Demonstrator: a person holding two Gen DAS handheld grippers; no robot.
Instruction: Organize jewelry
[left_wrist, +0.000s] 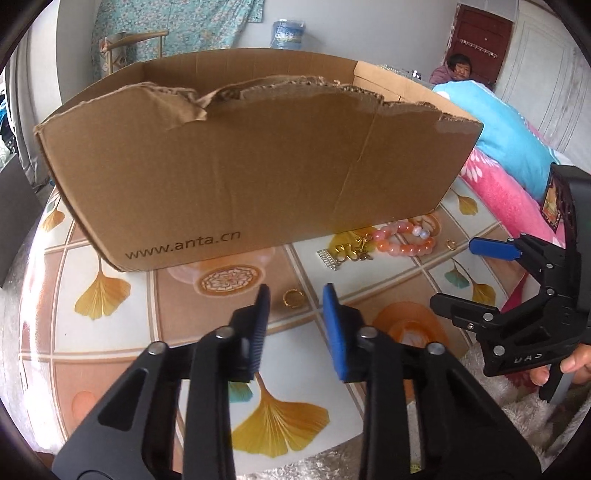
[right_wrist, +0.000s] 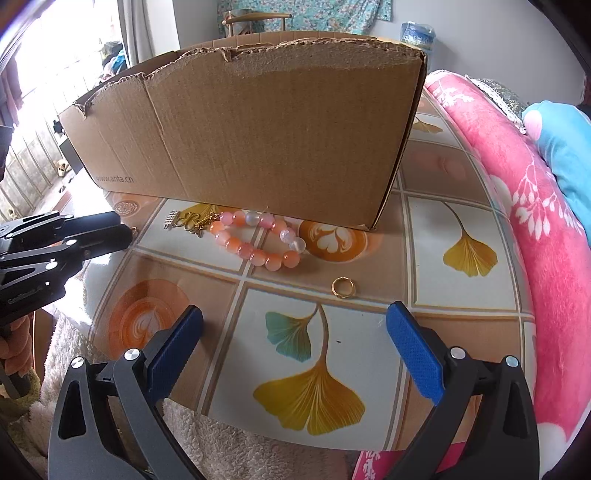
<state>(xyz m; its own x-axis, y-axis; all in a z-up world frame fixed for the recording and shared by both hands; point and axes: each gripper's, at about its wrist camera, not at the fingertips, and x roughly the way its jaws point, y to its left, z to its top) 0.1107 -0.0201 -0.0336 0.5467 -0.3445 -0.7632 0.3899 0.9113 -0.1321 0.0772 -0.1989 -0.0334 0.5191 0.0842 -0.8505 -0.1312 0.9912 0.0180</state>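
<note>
Cardboard box (left_wrist: 236, 173) sits toward the far edge of the table (left_wrist: 110, 369), open top, inside hidden, so cannot tell if any jewelry is already in it. On the tabletop, just in front of the box's near wall toward its right corner: a pink-orange bead bracelet (right_wrist: 258, 240), touching a gold charm piece (right_wrist: 195, 221) and a small silver clasp (right_wrist: 170, 220) at its left end. The bracelet lies flat as a loop, long axis slanting from back left to front right in the right wrist view. One gold ring (right_wrist: 343, 286) lies flat nearer the front edge, apart from the bracelet. Another gold ring (left_wrist: 293, 297) lies just beyond the left gripper (left_wrist: 295, 295) tips, not gripped; jaws narrowed but a gap shows, nothing held. Right gripper (right_wrist: 295, 325) wide open, empty, hovering over the front edge. Judgement: early stage, all visible pieces left to sort.
</note>
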